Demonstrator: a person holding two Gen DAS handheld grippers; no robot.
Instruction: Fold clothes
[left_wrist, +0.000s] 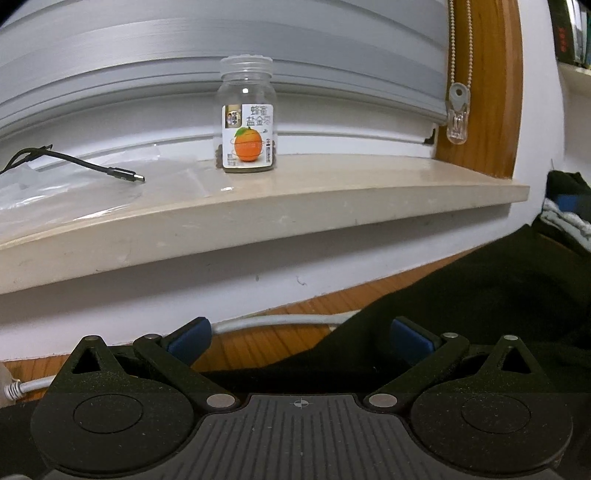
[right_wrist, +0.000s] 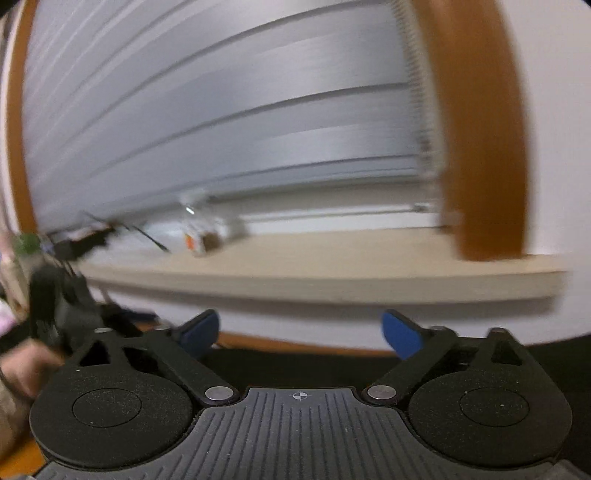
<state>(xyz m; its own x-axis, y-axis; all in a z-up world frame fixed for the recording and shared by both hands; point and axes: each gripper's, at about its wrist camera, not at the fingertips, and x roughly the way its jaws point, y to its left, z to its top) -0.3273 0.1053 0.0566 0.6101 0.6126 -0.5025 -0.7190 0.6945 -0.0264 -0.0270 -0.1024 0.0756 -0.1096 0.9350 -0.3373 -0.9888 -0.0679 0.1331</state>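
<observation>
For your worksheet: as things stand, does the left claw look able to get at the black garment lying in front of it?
Probably yes. The left claw stands open, and the black garment already lies between and beyond its blue pads. Nothing sits on the cloth there; the white cable runs past its edge.

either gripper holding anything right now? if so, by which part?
Nothing held. The left gripper is open above the black cloth garment, pads apart. The right gripper is open too, nothing between its blue pads.

Grey blind (left_wrist: 221, 66) above a beige sill (left_wrist: 332, 192), white wall (left_wrist: 147, 295), seemingly wooden floor (left_wrist: 280, 343).
</observation>
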